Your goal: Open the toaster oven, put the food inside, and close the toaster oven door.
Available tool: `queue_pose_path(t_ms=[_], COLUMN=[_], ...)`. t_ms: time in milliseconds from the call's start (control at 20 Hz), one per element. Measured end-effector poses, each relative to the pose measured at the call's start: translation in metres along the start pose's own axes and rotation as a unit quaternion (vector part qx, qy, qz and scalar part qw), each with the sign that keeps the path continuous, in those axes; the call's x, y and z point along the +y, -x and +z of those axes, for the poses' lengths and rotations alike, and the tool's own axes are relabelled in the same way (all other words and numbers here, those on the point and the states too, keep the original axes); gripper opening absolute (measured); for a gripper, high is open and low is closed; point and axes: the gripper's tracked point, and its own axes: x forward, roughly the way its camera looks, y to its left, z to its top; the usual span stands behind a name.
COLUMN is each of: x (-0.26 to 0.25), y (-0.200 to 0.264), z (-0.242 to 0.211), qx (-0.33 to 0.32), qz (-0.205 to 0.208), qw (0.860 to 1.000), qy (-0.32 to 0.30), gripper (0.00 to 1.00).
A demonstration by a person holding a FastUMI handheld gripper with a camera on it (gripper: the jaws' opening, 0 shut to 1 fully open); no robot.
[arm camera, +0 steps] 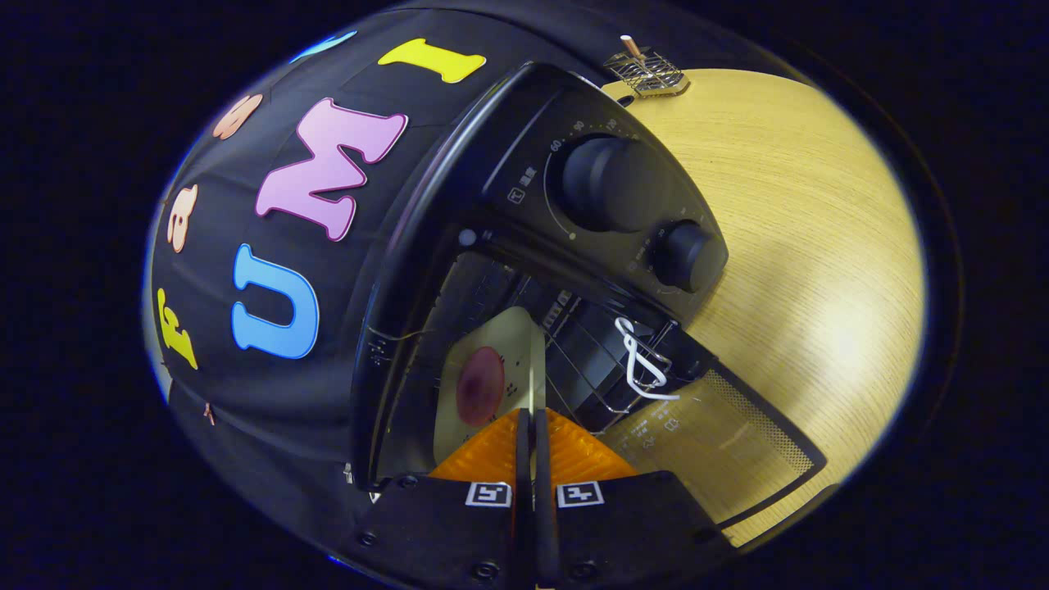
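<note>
Gripper view: the gripper (533, 447) pinches the edge of a pale plate (492, 373) carrying dark food (480, 385), reaching past the dropped door (721, 434) into the toaster oven (574, 246) to set it on the rack (590, 369).

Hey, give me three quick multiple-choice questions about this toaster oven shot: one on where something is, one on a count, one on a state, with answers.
1. Where is the pale food slice?
A. on the table beside the oven
B. gripped between the gripper fingers at the oven opening
C. on top of the oven

2. How many knobs are on the toaster oven panel?
A. one
B. two
C. four

3. What state is the oven door in?
A. open
B. closed
C. removed

Answers: 1 B, the fingers pinch its edge; 2 B, a large knob and a small knob show; 3 A, the glass door is swung out over the wooden table.
</note>
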Motion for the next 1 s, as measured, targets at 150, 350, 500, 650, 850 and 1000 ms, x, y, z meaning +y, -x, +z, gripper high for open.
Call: queue_pose_path(t_ms=[150,350,500,650,850,1000], x=[-0.006,-0.006,0.001,0.007,-0.007,-0.017], y=[-0.005,-0.001,0.003,0.02,0.05,0.079], z=[0.003,0.001,-0.002,-0.017,-0.037,-0.045], qx=[-0.009,-0.023,-0.023,-0.007,0.012,0.019], qz=[-0.014,-0.028,-0.015,-0.001,-0.016,-0.027], qw=[1.0,0.999,0.999,0.999,0.992,0.981], qy=[0.007,0.027,0.035,0.048,0.123,0.192], gripper=[0.06,0.08,0.16,0.73,0.98,0.99])
